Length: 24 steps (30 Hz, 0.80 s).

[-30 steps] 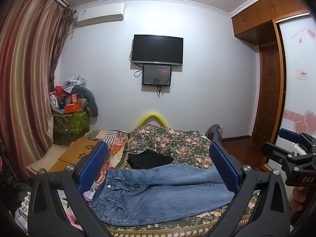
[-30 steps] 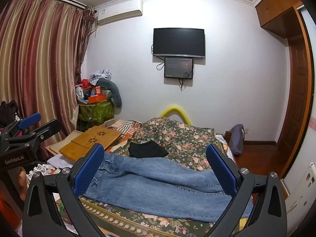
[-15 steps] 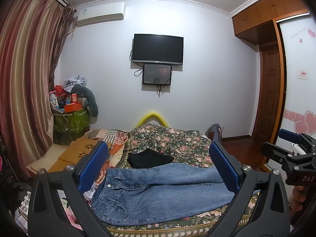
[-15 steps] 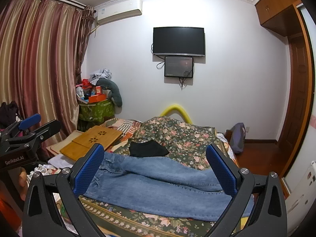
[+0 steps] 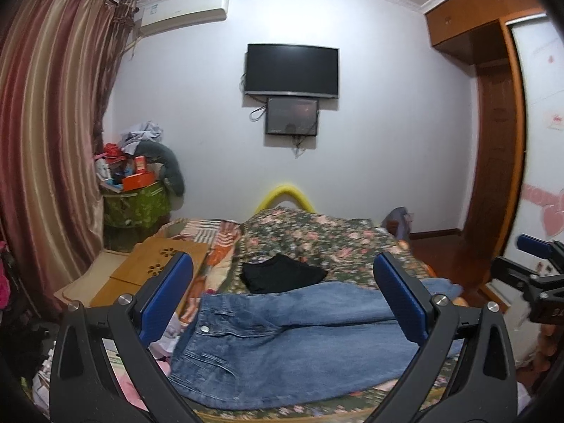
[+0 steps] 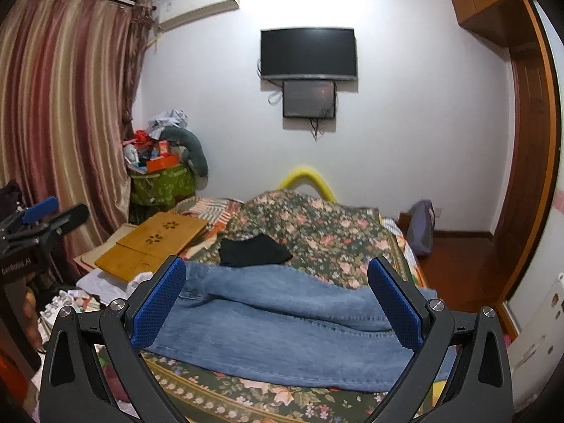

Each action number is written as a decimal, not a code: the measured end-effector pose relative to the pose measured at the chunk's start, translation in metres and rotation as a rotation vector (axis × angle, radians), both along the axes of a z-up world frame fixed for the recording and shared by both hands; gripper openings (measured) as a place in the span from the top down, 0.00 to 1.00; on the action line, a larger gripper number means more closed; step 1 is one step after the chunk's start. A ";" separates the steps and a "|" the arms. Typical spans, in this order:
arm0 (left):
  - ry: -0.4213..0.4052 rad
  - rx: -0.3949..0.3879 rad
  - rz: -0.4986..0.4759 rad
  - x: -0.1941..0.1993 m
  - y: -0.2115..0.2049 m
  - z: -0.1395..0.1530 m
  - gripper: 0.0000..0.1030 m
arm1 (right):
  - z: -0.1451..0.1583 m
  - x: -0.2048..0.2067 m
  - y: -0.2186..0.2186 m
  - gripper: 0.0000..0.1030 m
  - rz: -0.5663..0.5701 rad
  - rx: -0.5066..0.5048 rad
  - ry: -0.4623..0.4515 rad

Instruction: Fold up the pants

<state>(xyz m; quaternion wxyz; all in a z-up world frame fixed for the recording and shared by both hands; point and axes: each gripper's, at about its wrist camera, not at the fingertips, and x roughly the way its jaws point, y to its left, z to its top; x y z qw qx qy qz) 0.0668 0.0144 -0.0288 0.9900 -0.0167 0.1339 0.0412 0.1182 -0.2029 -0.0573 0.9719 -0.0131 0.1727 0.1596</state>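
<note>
Blue jeans lie flat across the near edge of a bed with a floral cover, waistband to the left, legs running right. They also show in the right wrist view. My left gripper is open and empty, held above the waistband end. My right gripper is open and empty, above the leg part. Neither touches the jeans. Each gripper shows at the edge of the other's view.
A black folded garment lies on the bed just beyond the jeans. A wooden lap table sits at the bed's left. Clutter lies on the floor at the lower left. A green bin stands by the curtain. A wardrobe stands at the right.
Both grippers have shifted slightly forward and downward toward the jeans. The jeans have not moved.
</note>
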 end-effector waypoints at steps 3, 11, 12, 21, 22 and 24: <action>0.038 0.010 0.032 0.031 0.014 -0.012 0.00 | -0.014 0.025 -0.009 0.00 -0.027 0.003 0.040; 0.212 0.018 0.072 0.131 0.066 -0.065 0.00 | -0.050 0.084 -0.022 0.00 -0.068 -0.071 0.140; 0.230 0.022 0.084 0.143 0.074 -0.072 0.00 | -0.056 0.094 -0.023 0.00 -0.074 -0.079 0.151; 0.369 -0.049 0.185 0.242 0.146 -0.138 0.00 | -0.103 0.178 -0.031 0.00 -0.061 -0.131 0.301; 0.391 -0.054 0.196 0.253 0.154 -0.146 0.00 | -0.106 0.185 -0.031 0.00 -0.058 -0.134 0.319; 0.435 -0.054 0.209 0.276 0.169 -0.164 0.00 | -0.118 0.207 -0.031 0.00 -0.042 -0.133 0.371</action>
